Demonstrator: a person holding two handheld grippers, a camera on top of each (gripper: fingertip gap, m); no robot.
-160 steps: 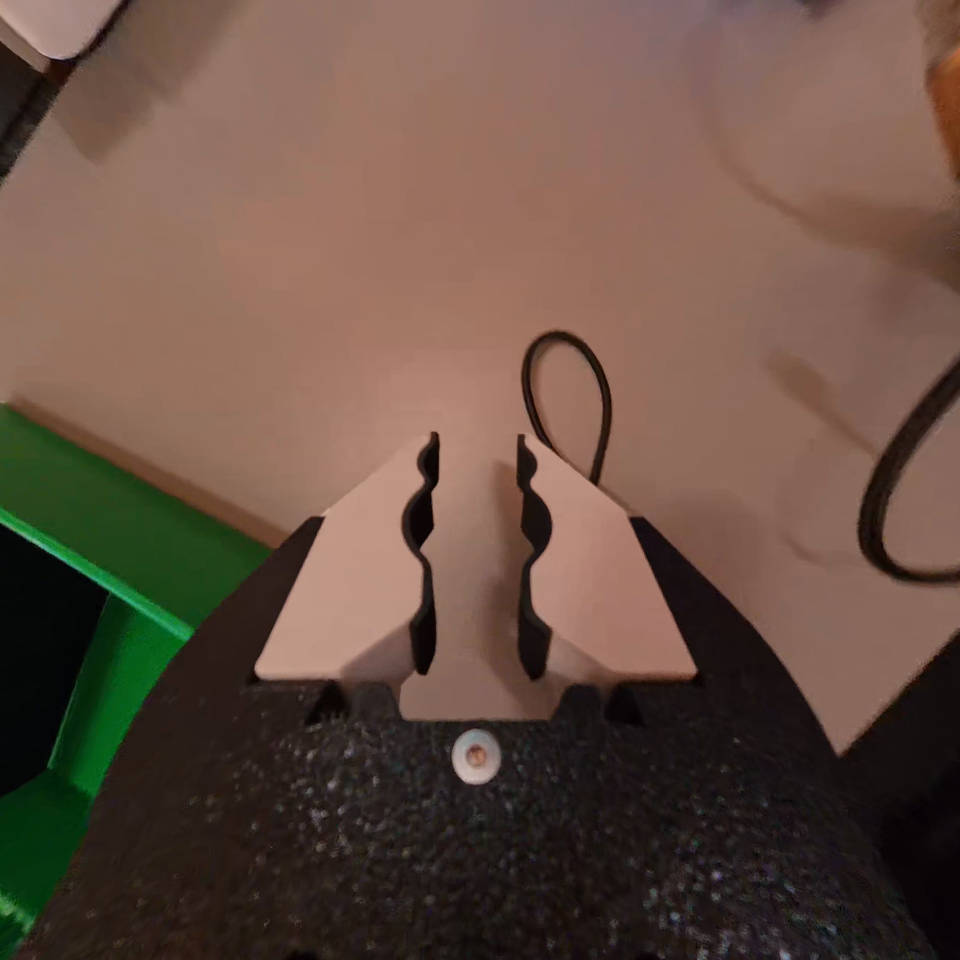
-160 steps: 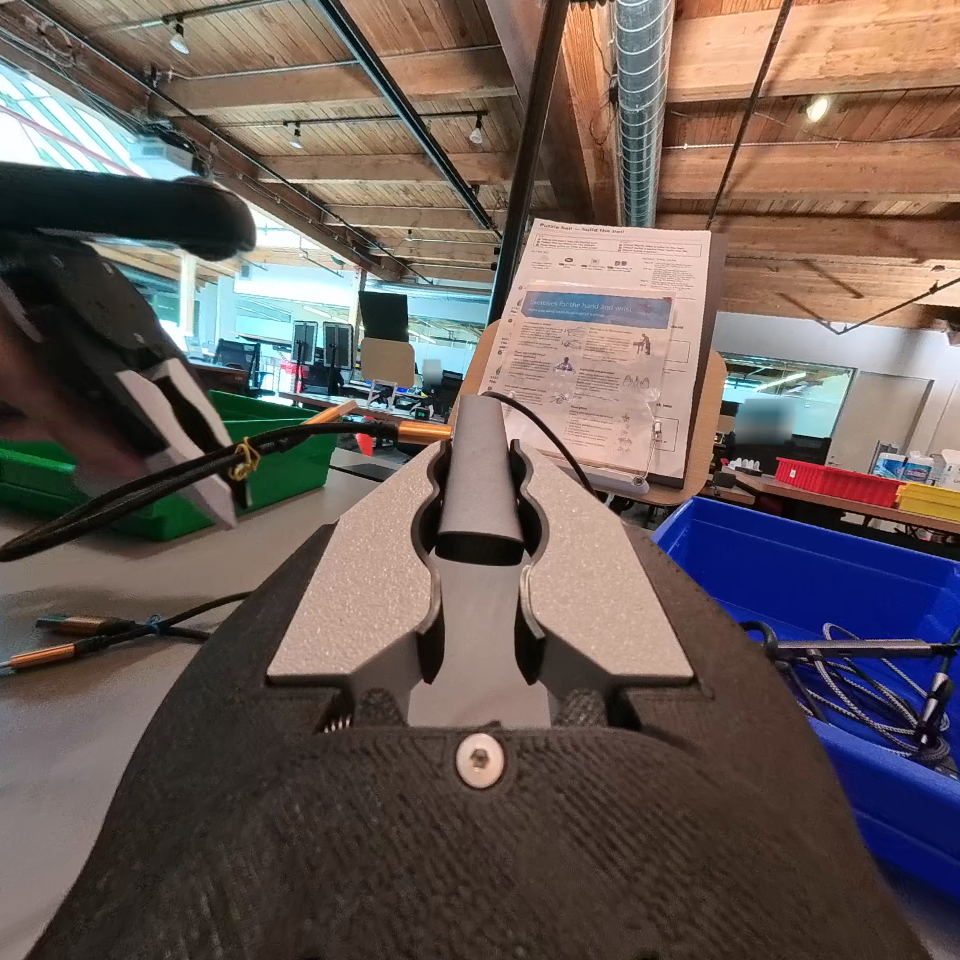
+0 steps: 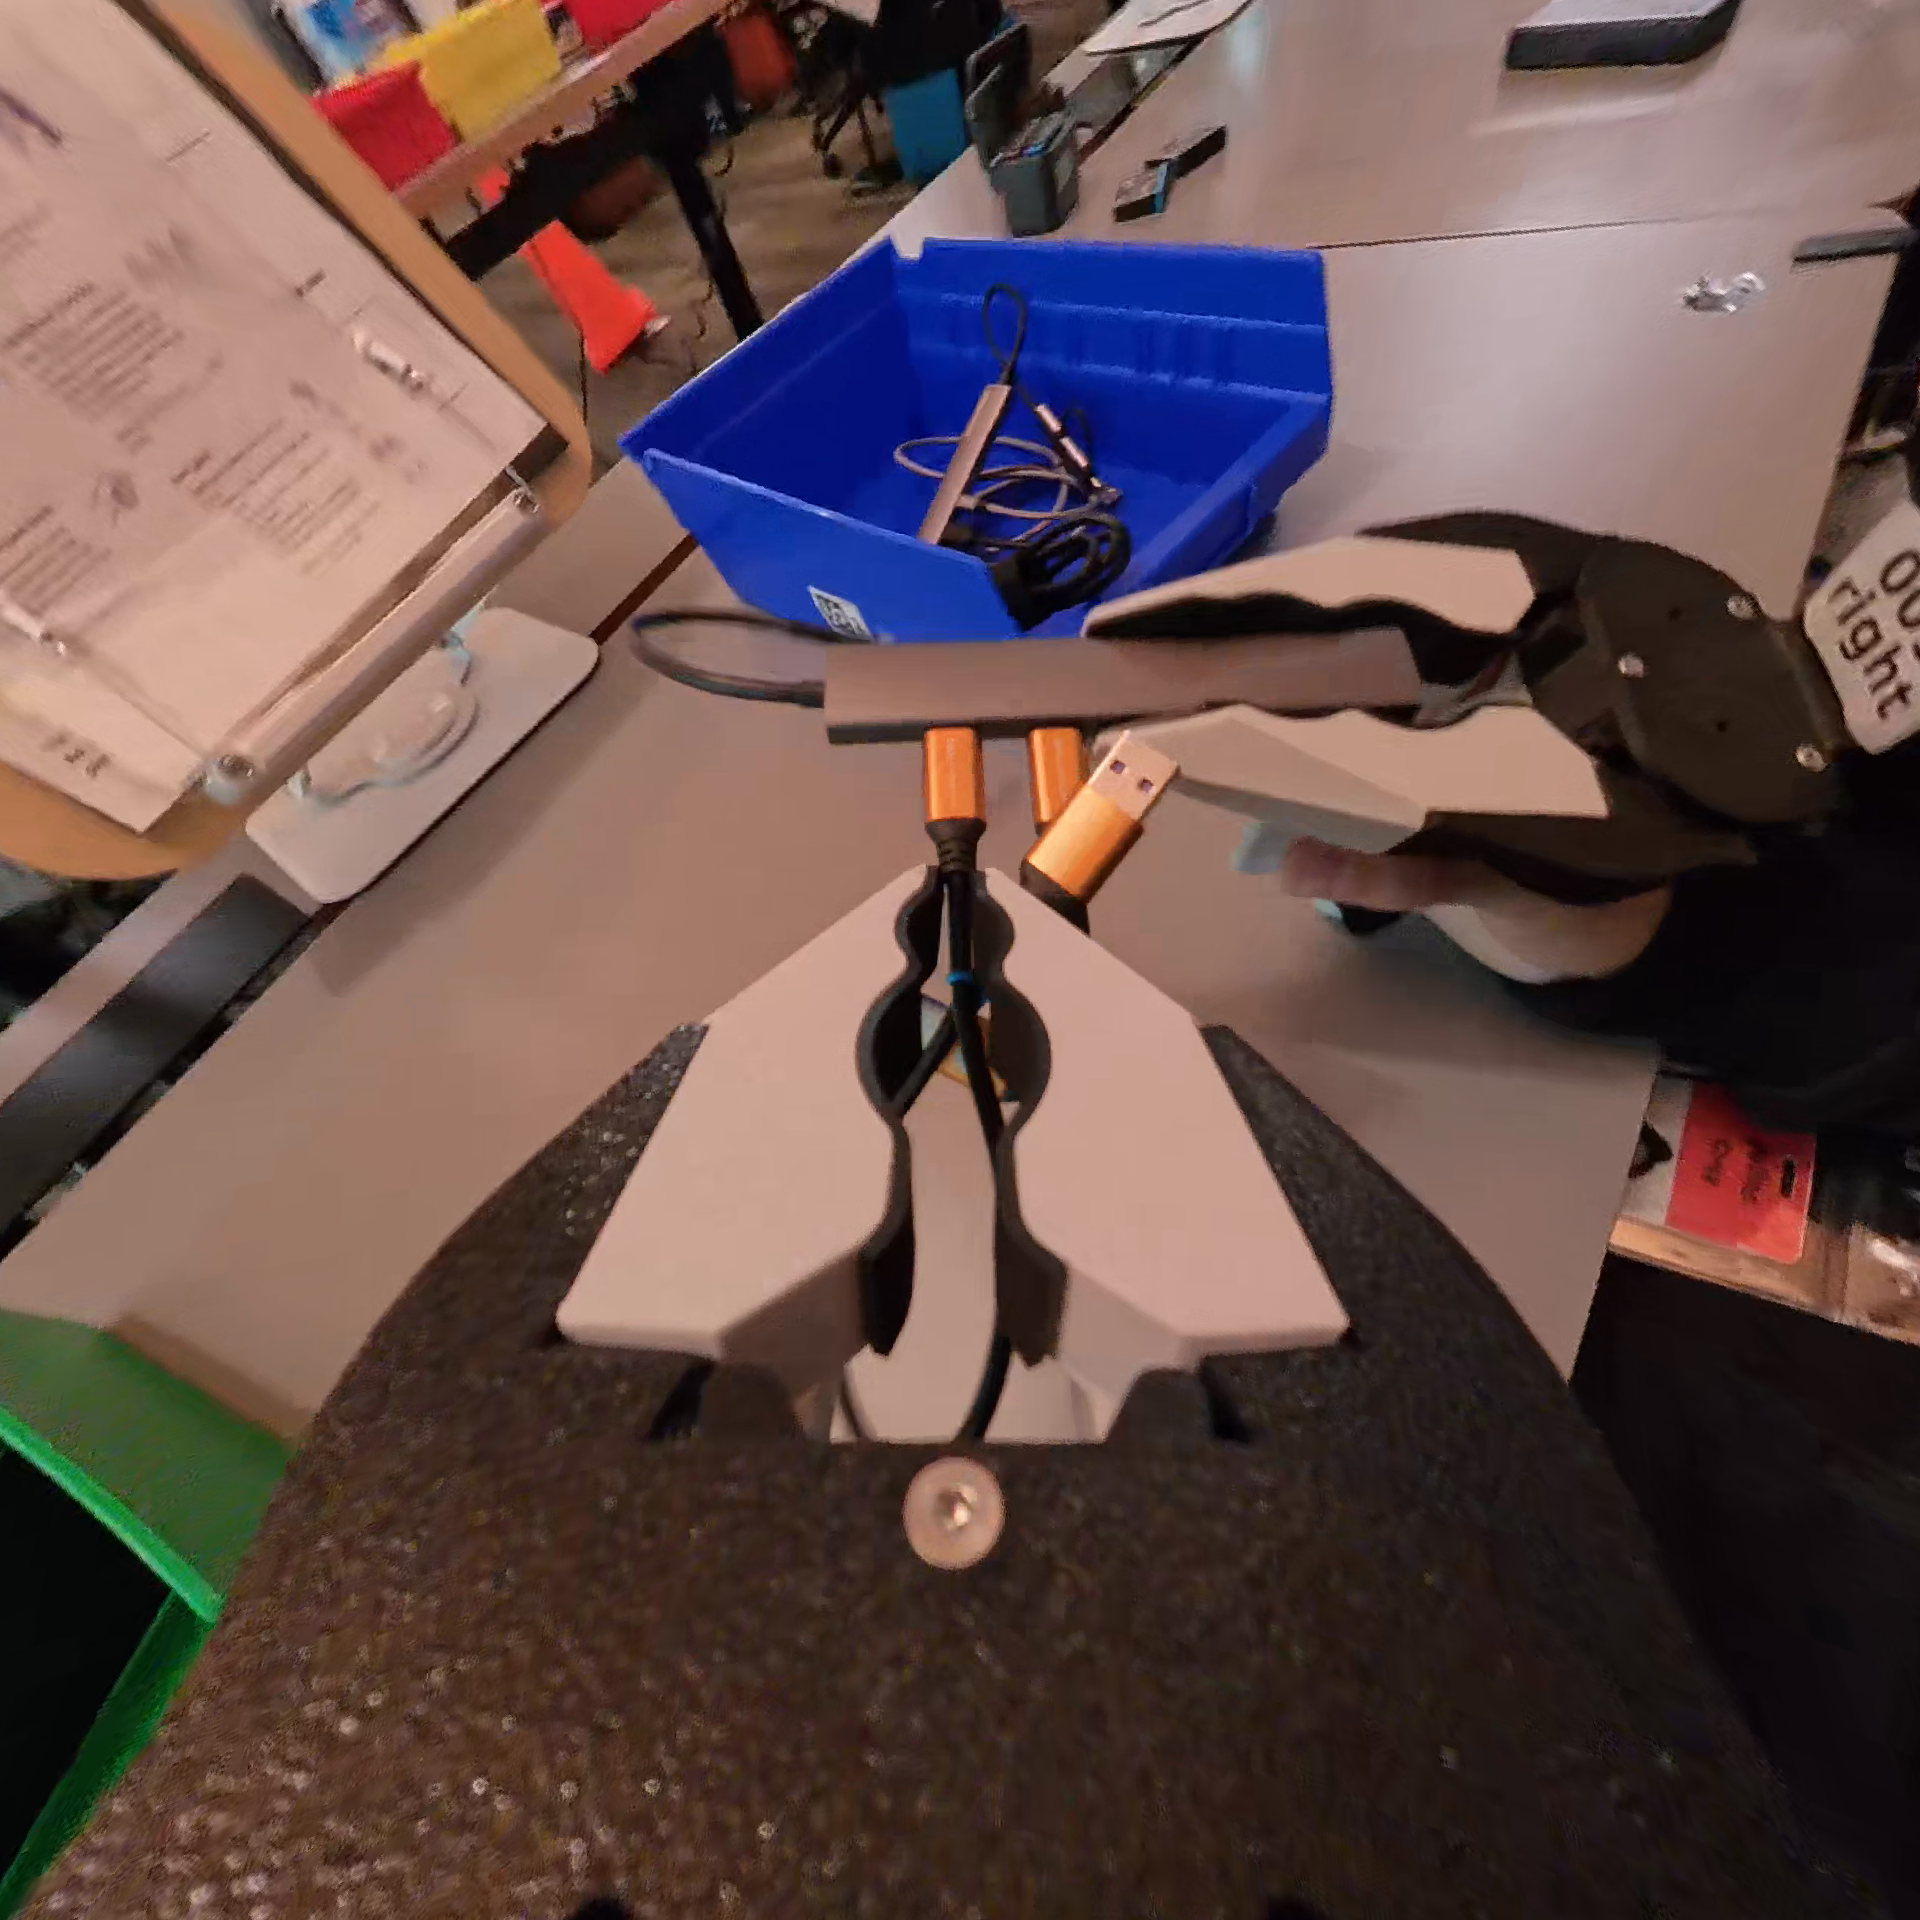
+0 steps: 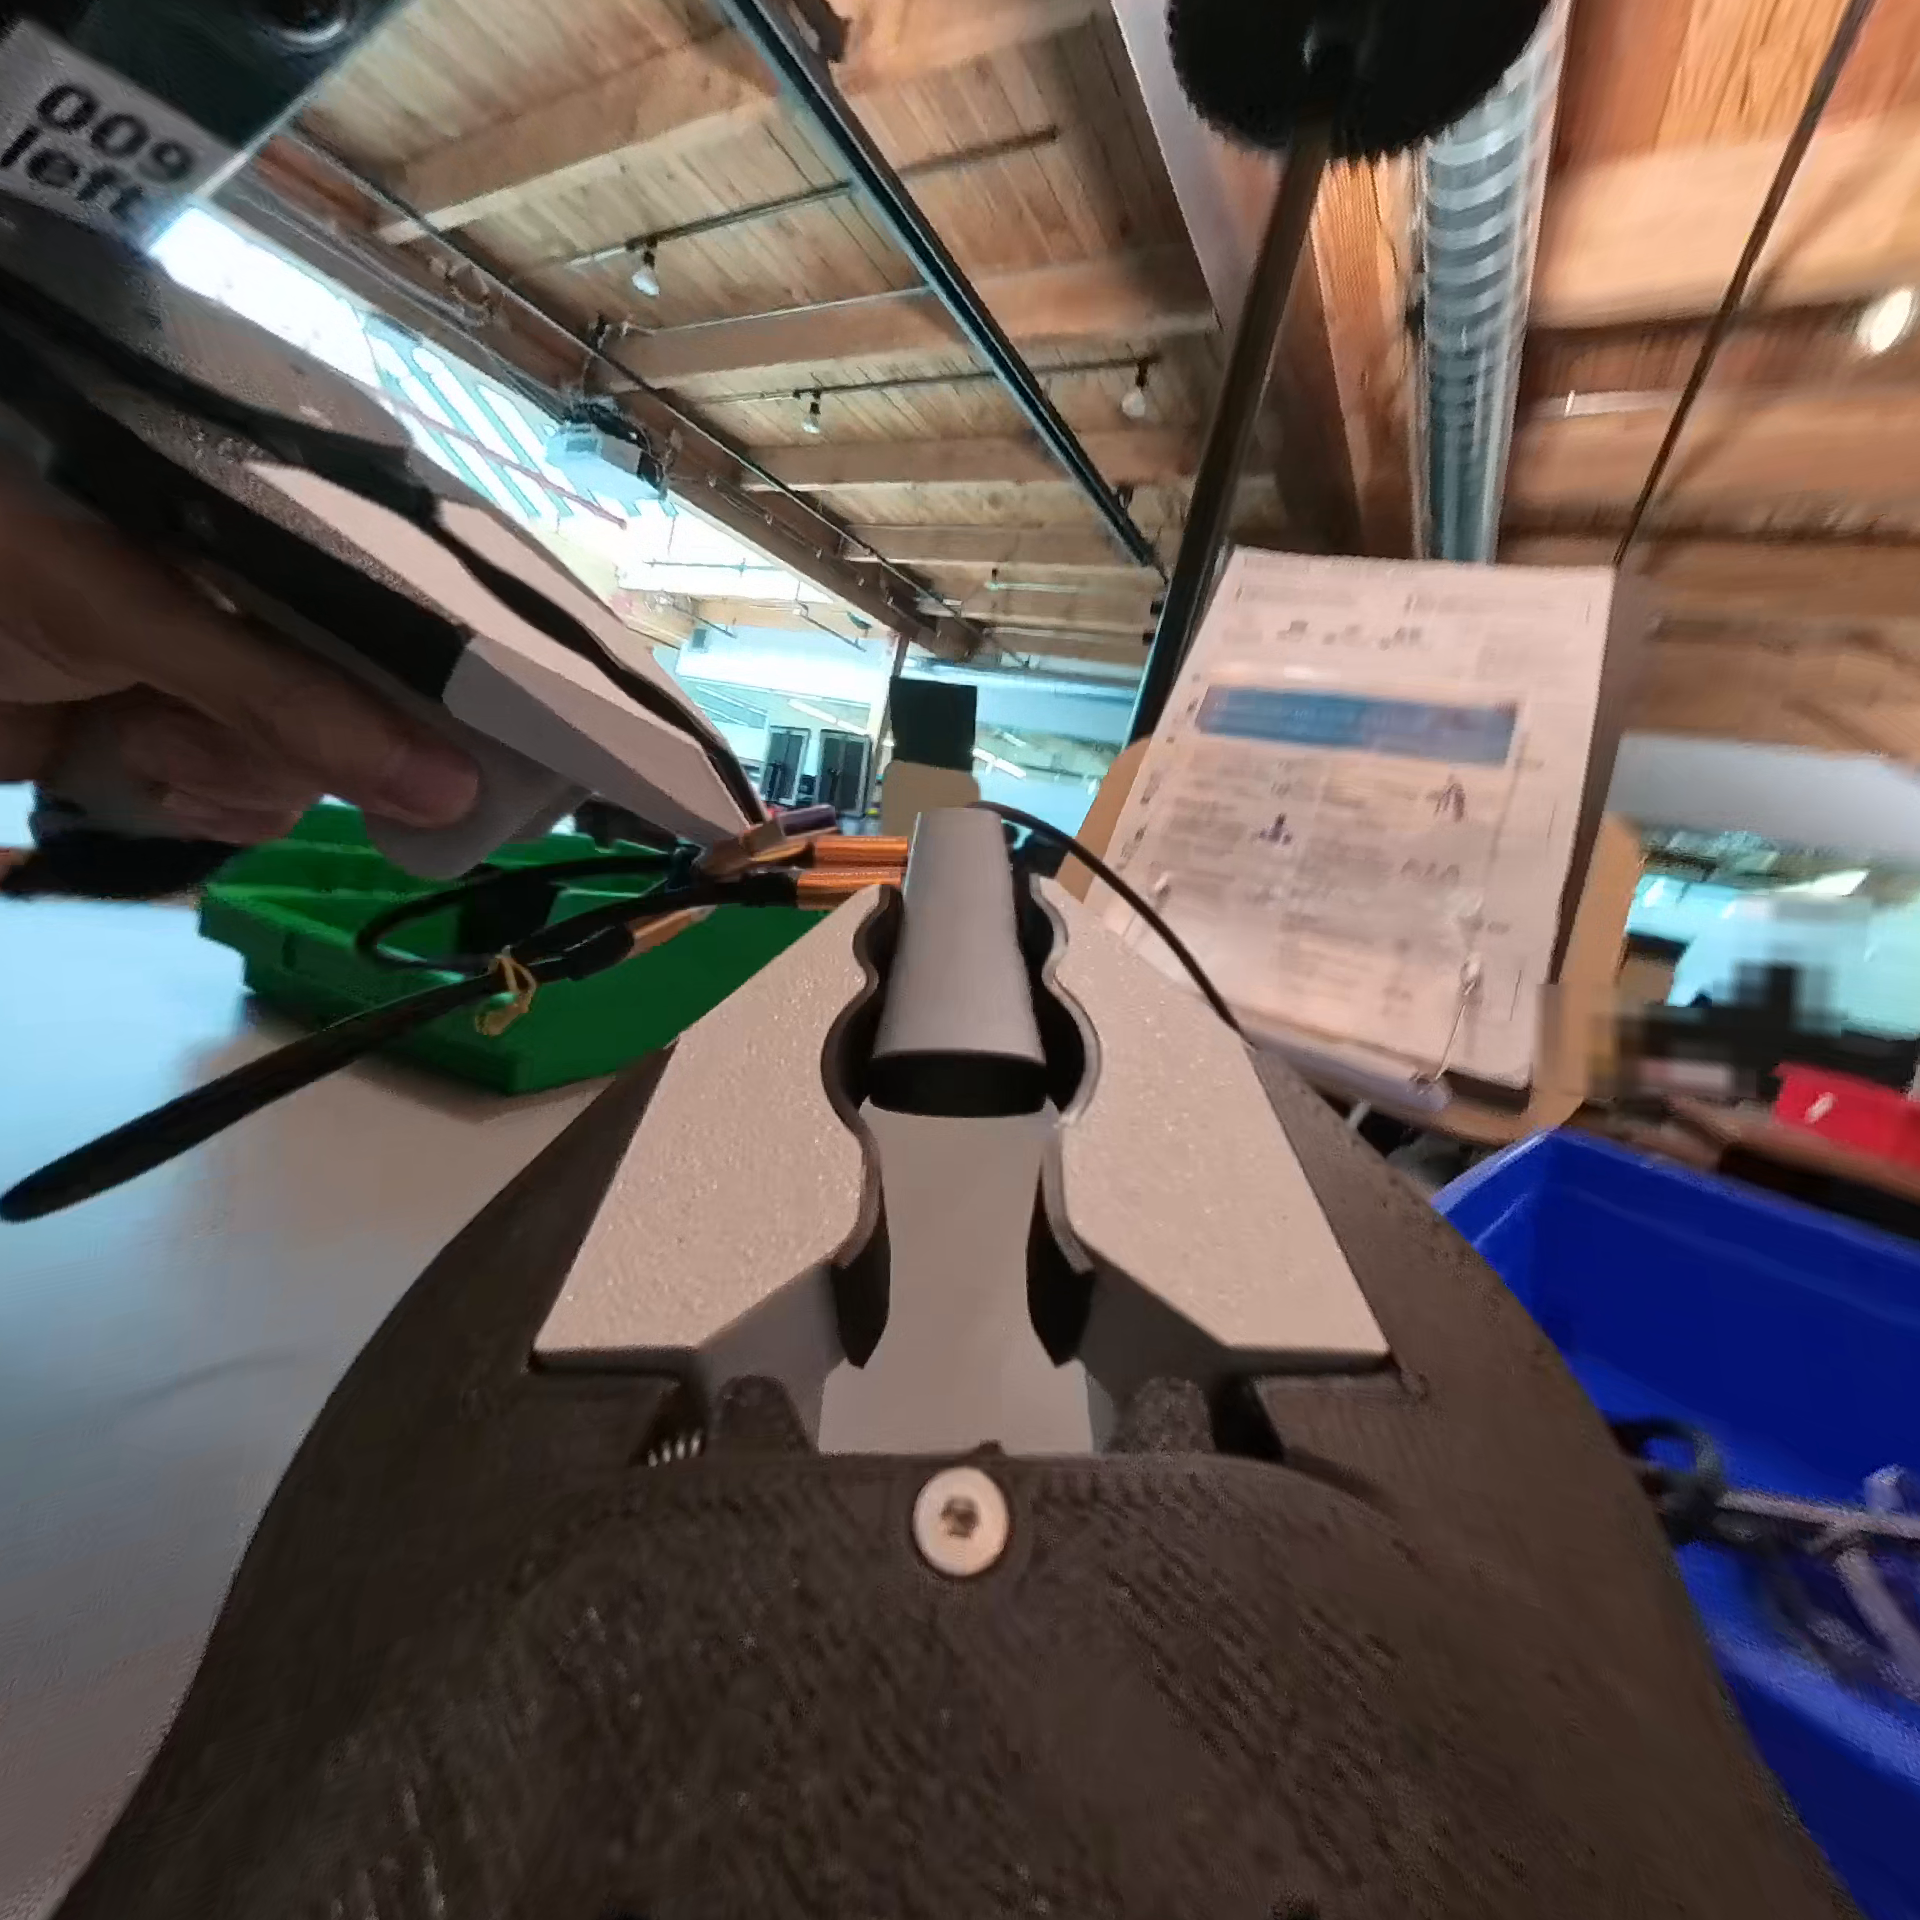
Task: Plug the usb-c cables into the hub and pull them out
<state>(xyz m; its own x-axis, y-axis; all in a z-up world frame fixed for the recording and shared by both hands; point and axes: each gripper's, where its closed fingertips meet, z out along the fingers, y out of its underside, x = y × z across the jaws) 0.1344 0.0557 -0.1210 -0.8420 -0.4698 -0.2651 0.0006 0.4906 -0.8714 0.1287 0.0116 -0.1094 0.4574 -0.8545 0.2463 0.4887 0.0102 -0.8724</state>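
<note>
A slim grey hub is held level above the table by my right gripper, which is shut on its right end. Two orange USB-C plugs sit in the hub's near side. My left gripper is shut on the black cable just behind the left plug. A loose orange USB-A plug hangs beside it. In the right wrist view, my right gripper clamps the hub, the orange plugs enter its left side, and the left gripper reaches them from the left.
A blue bin behind the hub holds another hub and coiled cables; it also shows in the right wrist view. A paper sheet on a stand stands at the left. A green bin lies near the left gripper. About 5 cm separates my left fingertips from my right.
</note>
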